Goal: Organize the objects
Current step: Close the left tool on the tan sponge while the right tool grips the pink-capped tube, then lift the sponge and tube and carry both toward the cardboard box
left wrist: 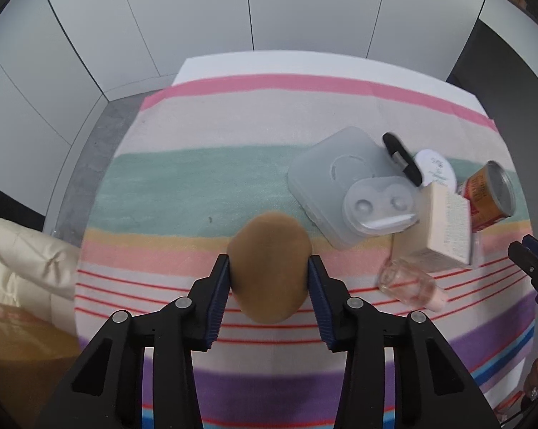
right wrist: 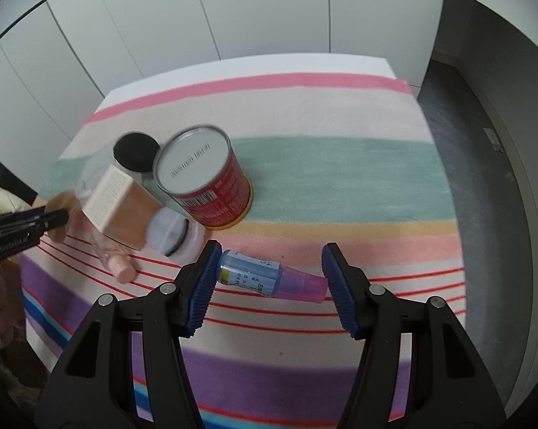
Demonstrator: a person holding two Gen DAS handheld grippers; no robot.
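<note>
My left gripper (left wrist: 269, 268) is shut on a brown egg-shaped sponge (left wrist: 269, 268), held above the striped cloth (left wrist: 197, 178). It also shows at the left edge of the right wrist view (right wrist: 59, 214). My right gripper (right wrist: 270, 268) is open, its blue pads on either side of a small blue bottle with a purple cap (right wrist: 269, 275) lying on its side on the cloth (right wrist: 340, 178). The pads do not touch the bottle.
A cluster sits on the cloth: a clear plastic case (left wrist: 333, 178), a red can (right wrist: 204, 182), a beige box (right wrist: 118, 203), a black-lidded jar (right wrist: 136, 150), a white round jar (right wrist: 168, 232) and a clear bottle with a pink cap (right wrist: 115, 261). A cream jacket (left wrist: 18, 250) lies left.
</note>
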